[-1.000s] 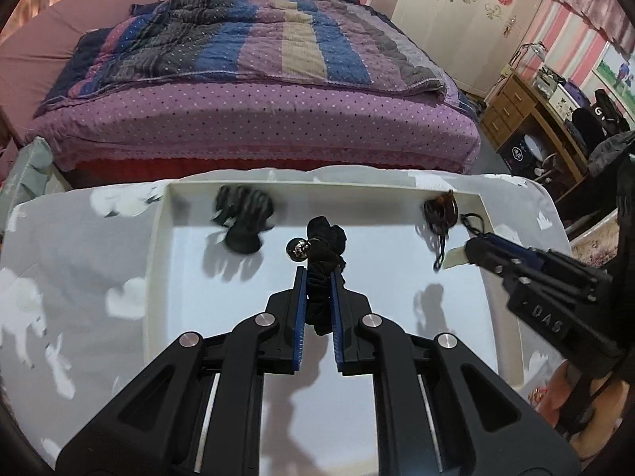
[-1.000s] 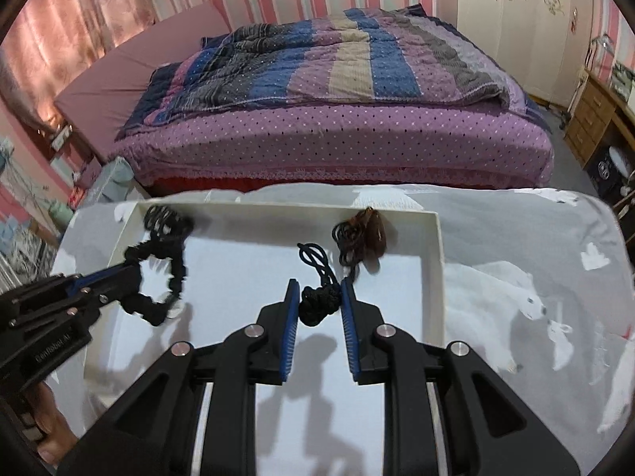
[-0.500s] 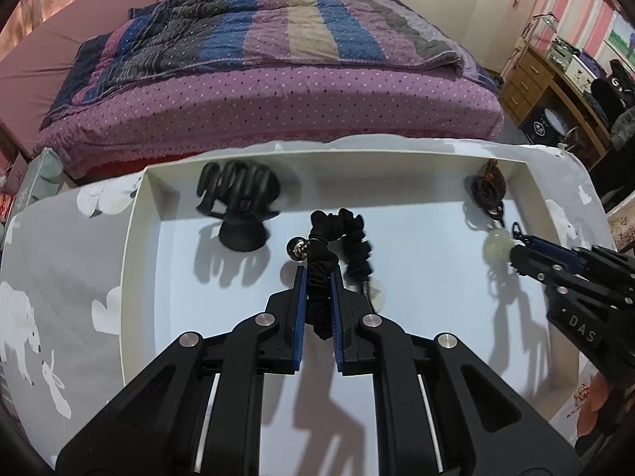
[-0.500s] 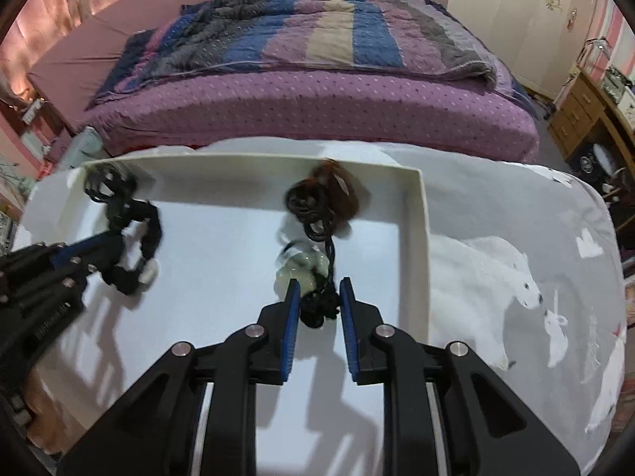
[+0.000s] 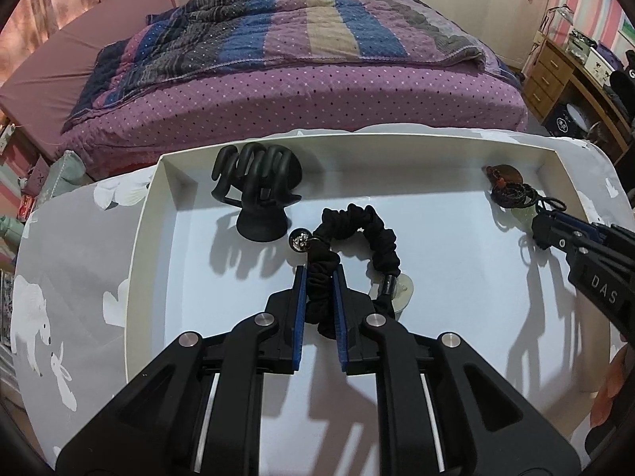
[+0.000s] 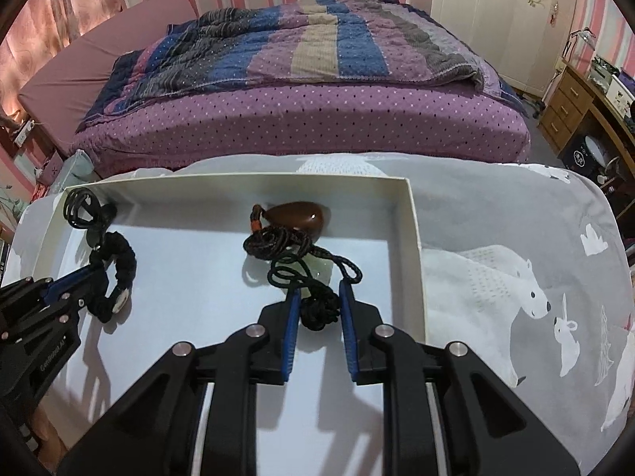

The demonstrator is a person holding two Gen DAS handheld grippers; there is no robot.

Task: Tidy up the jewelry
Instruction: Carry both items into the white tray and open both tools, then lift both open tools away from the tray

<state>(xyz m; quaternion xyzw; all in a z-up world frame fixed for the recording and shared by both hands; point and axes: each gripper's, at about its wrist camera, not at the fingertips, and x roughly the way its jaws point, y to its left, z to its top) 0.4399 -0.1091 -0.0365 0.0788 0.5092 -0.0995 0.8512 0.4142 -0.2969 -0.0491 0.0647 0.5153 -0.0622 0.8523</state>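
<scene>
Gripping a black scrunchie bracelet (image 5: 359, 234), your left claw (image 5: 319, 293) is clenched on its near section, above the middle of the white tray (image 5: 149, 214). Its loop arcs right, a silver bead (image 5: 299, 240) dangling at the tip. Your right claw (image 6: 317, 309) is clamped on the knotted black cord (image 6: 317, 305) of a pale green pendant (image 6: 319, 271), near the tray's right wall. Lower each piece until it rests flat before releasing; judged from the slack loops, a high drop would tangle them. Keep the cord clear of the brown stone pendant (image 6: 297, 216) just beyond, at the tray's far right corner. Farther left, the black hand-shaped stand (image 5: 258, 182) sits at the far left corner; steer the bracelet beside it, not onto it. The tray rests on a grey-clothed worktop (image 6: 496, 238).
</scene>
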